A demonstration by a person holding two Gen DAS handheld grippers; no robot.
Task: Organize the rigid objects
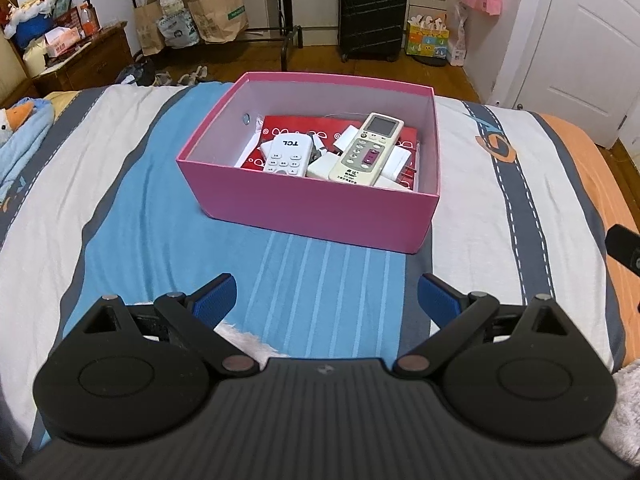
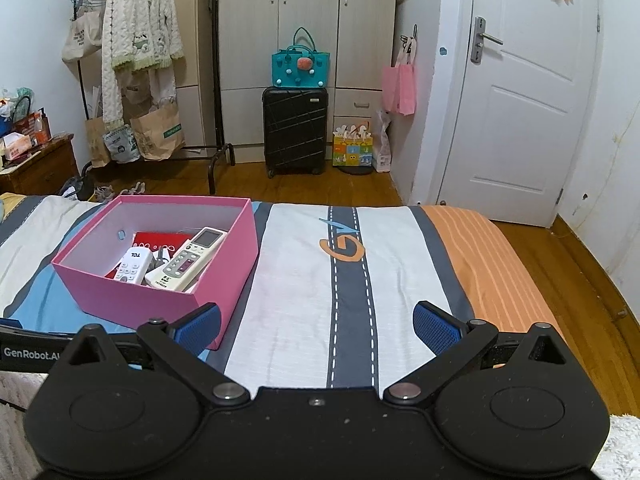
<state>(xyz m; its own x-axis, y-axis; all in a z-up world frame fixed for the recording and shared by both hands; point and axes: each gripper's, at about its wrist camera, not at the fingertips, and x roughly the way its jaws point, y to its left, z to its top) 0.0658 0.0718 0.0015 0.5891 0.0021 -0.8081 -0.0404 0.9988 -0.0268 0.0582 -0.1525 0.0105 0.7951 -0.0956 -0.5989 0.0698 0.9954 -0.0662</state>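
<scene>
Lying in the pink box, two remotes are seen over half-hidden white things; both grippers are spread wide, empty.

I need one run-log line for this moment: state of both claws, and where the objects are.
left claw: open, empty | right claw: open, empty | pink box: on bed | TCL remote, grey remote: inside box

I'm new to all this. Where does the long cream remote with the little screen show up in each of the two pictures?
Left wrist view: the cream remote lies right of centre, inside the pink box, beside the TCL remote.
Right wrist view: the same remote sits at left, mid-height, in the box.
Shared landmark: the black suitcase against the wardrobe.
</scene>
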